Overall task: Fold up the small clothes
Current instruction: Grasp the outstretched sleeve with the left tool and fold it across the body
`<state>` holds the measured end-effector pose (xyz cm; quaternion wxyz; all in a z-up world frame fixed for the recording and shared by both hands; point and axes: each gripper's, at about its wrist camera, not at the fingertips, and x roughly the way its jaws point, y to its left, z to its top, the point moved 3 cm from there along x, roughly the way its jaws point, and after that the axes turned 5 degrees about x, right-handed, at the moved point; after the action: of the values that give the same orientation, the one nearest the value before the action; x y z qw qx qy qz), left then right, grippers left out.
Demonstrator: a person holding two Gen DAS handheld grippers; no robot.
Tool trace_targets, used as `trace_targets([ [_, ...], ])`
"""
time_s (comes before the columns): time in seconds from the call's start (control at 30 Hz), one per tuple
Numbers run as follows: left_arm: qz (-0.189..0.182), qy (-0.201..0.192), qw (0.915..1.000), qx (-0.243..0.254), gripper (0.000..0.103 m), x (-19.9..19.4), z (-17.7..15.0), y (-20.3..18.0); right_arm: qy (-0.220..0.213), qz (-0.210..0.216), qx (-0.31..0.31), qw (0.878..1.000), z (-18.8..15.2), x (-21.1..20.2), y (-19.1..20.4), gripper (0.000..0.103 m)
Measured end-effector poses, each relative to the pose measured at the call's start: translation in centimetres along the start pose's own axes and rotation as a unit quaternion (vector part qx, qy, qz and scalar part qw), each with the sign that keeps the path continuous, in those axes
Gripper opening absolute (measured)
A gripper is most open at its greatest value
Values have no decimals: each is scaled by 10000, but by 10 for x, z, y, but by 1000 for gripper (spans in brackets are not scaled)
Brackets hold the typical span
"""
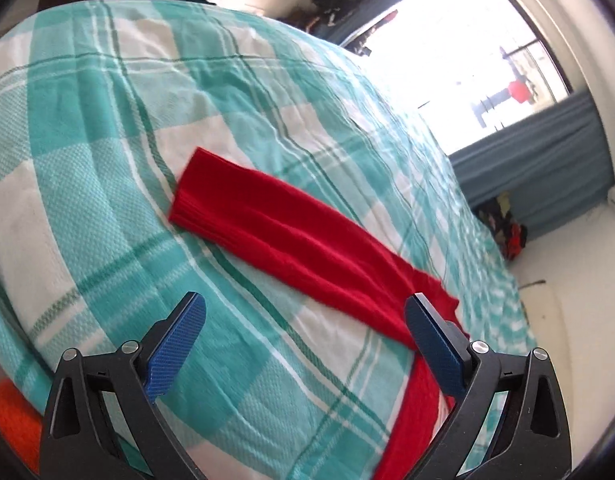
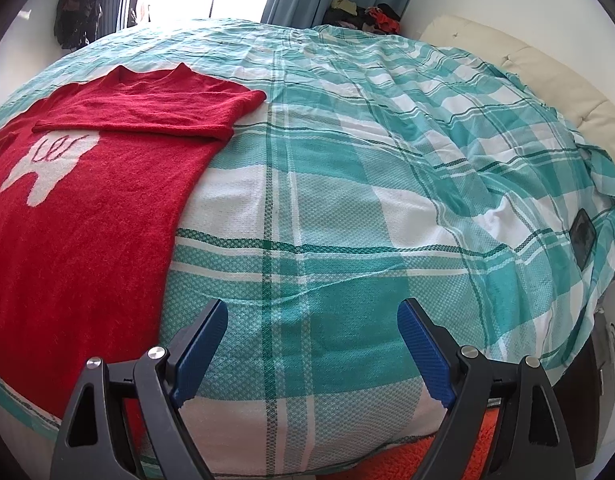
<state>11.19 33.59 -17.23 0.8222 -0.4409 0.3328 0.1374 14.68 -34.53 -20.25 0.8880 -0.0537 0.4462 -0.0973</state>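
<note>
Left view: the left gripper [image 1: 305,316] has wide jaws and holds nothing. A red sleeve [image 1: 291,236] lies flat on the bed [image 1: 107,120], ready to fold.

Right view: the right gripper [image 2: 313,328] is wide and empty too. The sweater [image 2: 87,208] lies far left, 1 sleeve folded over.

One red sweater [image 2: 87,208], one plaid bedspread [image 2: 327,208], two grippers.

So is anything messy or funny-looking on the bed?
A bit. The red sweater has one sleeve folded across its chest, while the other sleeve lies stretched out. The checked bedspread is rumpled near the far side.
</note>
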Motion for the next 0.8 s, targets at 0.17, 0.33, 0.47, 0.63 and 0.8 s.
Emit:
trace_targets([
  [0.17,83,206,9965,-811,74,33,32,50,-8,-17,-112,9999,-1,0,6,86],
  [0.33,351,305,9984,-333,64,59,42,39,41,-24,-122,9999,-1,4,6,86],
  [0.47,702,437,9963,-248,4,64,40,34,70,14,-71,9999,-1,6,6,86],
  [0.63,420,70,9979,487,3,44,56,-62,38,101,46,9999,0,4,1,86],
  [0.8,-795,88,9763,2009,3,48,34,-263,31,303,189,9994,4,6,-2,86],
])
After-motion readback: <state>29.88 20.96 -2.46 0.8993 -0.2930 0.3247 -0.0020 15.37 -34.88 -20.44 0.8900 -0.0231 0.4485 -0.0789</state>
